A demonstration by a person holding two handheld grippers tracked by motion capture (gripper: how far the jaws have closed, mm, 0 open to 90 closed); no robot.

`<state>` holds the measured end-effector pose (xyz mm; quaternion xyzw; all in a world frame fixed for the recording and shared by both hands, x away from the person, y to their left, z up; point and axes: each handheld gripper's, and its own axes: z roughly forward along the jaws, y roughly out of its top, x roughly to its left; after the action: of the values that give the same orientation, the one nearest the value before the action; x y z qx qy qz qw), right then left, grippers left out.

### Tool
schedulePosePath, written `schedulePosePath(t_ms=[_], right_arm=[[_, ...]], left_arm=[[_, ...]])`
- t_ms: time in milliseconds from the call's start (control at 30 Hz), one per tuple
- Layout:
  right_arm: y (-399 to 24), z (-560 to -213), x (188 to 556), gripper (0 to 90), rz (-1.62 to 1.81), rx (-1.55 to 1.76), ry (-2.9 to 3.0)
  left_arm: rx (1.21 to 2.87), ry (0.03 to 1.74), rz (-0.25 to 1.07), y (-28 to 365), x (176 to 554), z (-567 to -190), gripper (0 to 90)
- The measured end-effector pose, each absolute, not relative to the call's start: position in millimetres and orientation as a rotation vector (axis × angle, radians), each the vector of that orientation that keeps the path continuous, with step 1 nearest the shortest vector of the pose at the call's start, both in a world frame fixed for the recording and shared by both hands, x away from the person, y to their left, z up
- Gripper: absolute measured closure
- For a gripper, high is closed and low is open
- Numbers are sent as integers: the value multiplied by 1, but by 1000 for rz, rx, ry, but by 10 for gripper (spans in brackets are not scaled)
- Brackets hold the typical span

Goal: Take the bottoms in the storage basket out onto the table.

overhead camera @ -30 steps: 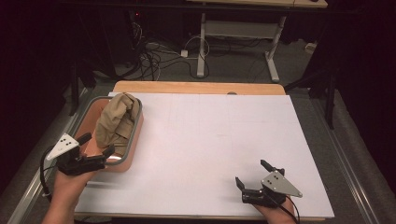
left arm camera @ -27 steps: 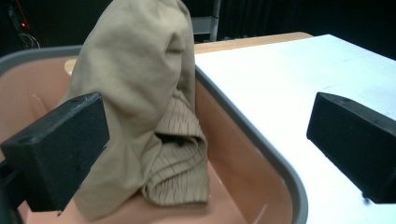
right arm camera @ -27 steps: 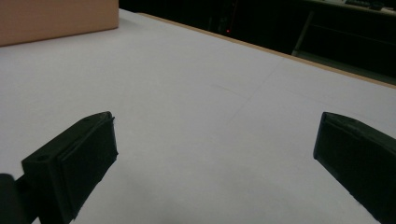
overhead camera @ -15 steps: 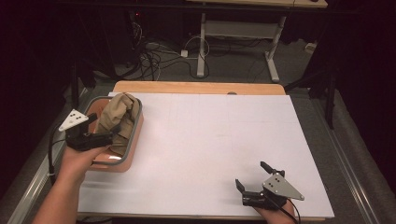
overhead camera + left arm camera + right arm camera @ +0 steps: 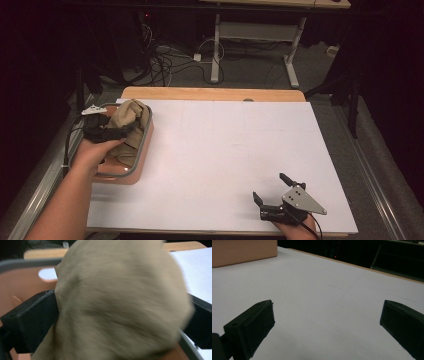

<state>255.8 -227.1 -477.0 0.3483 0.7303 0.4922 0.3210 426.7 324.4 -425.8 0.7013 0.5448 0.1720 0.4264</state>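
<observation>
A crumpled tan cloth (image 5: 127, 116) lies heaped in a peach basket (image 5: 142, 150) with a grey rim at the table's left edge. My left gripper (image 5: 125, 131) reaches into the basket from the left, and its hand rests over the near part. In the left gripper view the cloth (image 5: 120, 305) bulges between the two jaws of the left gripper (image 5: 122, 301), which stand wide apart on either side of it, open. My right gripper (image 5: 269, 186) rests near the table's front right edge, open, with only white sheet between its fingers (image 5: 328, 305).
A white sheet (image 5: 230, 150) covers the table, with a wooden strip (image 5: 215, 93) along the far edge. The basket's side (image 5: 242, 250) shows far off in the right gripper view. Cables and a desk frame (image 5: 220, 45) lie on the floor beyond.
My left gripper has moved from the basket's near end forward, onto the cloth heap. The cloth now sits between its jaws. The right gripper has stayed put.
</observation>
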Motion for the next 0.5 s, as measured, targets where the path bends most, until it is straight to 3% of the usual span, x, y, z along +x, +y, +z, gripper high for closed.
schedulePosePath(t_ms=[500], right_arm=[[-225, -479, 257, 4, 1282, 915, 1932]], left_arm=[[1875, 1526, 238, 318, 467, -455, 0]])
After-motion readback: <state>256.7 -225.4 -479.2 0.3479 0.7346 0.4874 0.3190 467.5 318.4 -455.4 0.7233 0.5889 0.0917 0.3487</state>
